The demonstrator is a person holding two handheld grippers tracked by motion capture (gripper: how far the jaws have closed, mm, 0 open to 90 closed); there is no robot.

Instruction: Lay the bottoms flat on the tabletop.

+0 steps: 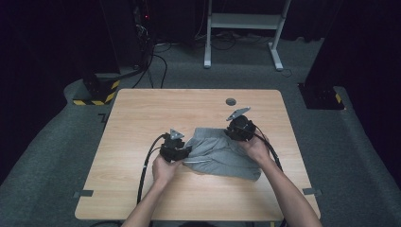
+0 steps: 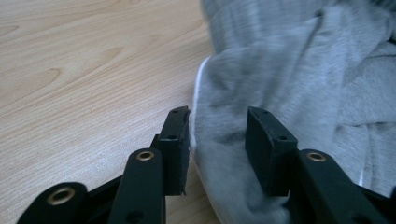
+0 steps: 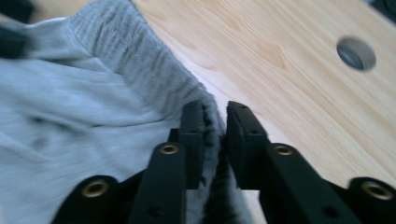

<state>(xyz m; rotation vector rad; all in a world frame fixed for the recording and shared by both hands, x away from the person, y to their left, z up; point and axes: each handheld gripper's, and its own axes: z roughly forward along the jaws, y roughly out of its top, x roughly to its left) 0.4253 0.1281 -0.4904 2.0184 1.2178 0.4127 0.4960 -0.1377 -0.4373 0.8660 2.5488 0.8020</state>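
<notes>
Grey shorts (image 1: 222, 153) lie crumpled mid-counter (image 1: 142, 113), a bit right of centre. Left tool (image 2: 218, 135) is clamped on a thick bunch of fabric at the shorts' left edge, cloth filling the gap between the pads. Right tool (image 3: 215, 126) is pinched nearly together on the ribbed waistband at the far right corner. Looks like the spread-out step before folding, both corners gripped. Next move, I'd guess: pull the tools apart to tension the cloth, then lay it flat. Keep clear of the cable hole (image 3: 356, 53).
</notes>
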